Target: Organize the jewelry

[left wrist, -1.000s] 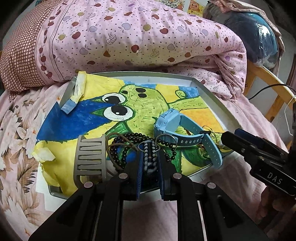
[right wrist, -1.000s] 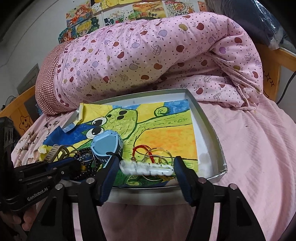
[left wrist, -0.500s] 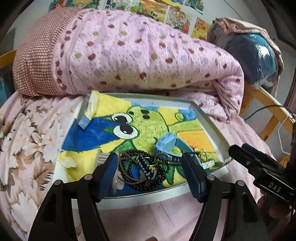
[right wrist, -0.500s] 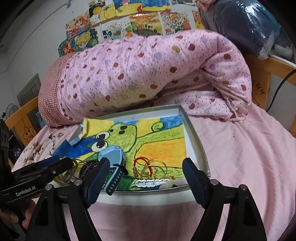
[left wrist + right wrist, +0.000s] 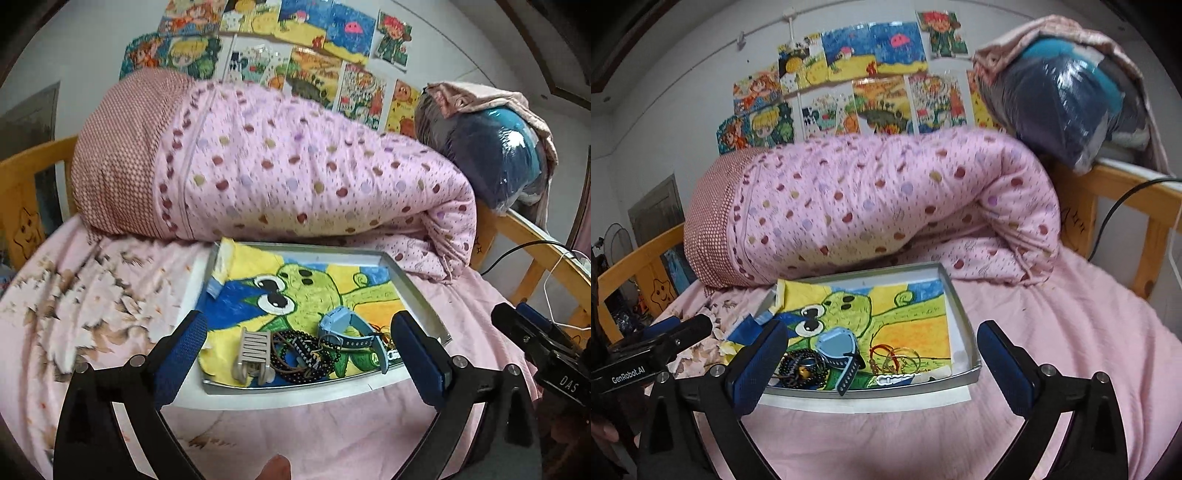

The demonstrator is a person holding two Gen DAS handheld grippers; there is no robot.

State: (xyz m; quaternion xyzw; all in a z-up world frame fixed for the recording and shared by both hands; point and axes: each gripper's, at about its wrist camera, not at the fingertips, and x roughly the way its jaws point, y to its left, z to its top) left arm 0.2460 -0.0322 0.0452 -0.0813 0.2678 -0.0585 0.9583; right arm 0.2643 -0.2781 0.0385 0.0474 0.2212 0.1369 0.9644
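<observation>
A shallow metal tray (image 5: 417, 291) lined with a green cartoon drawing lies on the pink bed. Along its near edge lie a grey hair claw (image 5: 253, 352), black bead bracelets (image 5: 303, 354), a light blue watch (image 5: 347, 328), and gold and red bangles (image 5: 897, 360) with a white clip (image 5: 892, 378). The tray also shows in the right wrist view (image 5: 962, 325), with the watch (image 5: 836, 345). My left gripper (image 5: 299, 363) is open and empty, held back from the tray. My right gripper (image 5: 882, 365) is open and empty, also held back from it.
A rolled pink quilt (image 5: 280, 177) lies right behind the tray. A dark bagged bundle (image 5: 495, 155) sits on the wooden bed rail (image 5: 532, 236) at right. Drawings (image 5: 849, 81) hang on the wall. A black cable (image 5: 1123, 206) runs at right.
My left gripper let go of the braided strap and opened. My right gripper released the white clip. Both pulled back and up from the tray.
</observation>
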